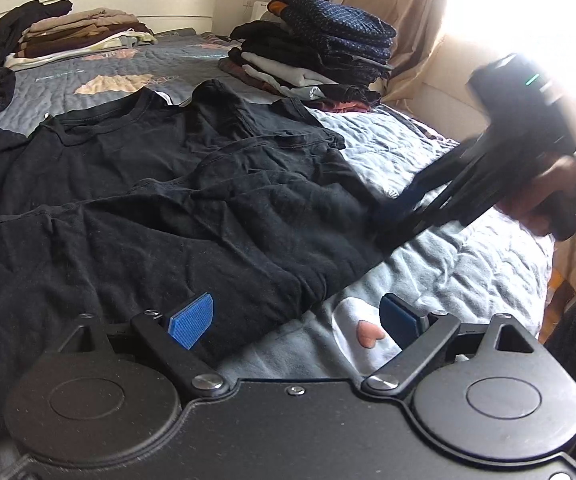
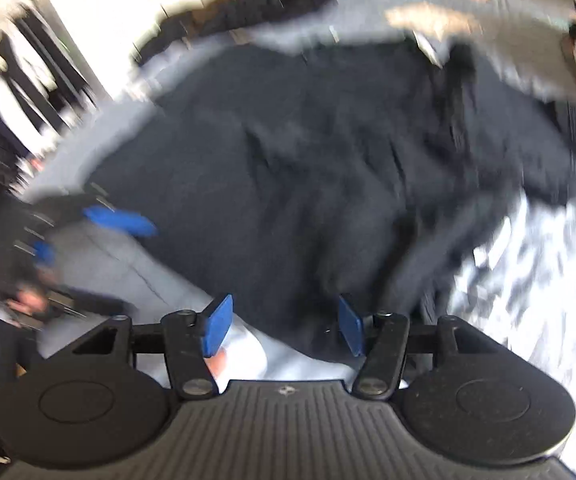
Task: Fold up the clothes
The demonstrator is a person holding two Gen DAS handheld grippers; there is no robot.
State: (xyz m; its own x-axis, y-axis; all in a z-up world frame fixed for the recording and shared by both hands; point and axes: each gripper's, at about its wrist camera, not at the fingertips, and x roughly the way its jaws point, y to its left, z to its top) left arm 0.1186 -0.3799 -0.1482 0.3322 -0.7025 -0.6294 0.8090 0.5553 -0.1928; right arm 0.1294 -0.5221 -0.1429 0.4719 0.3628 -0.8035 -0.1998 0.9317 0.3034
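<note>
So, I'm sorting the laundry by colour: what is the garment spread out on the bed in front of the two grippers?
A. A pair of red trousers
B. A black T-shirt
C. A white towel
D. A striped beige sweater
B: the left wrist view shows a black T-shirt with a round neckline lying flat on the grey quilt, and the right wrist view shows the same dark cloth.
</note>
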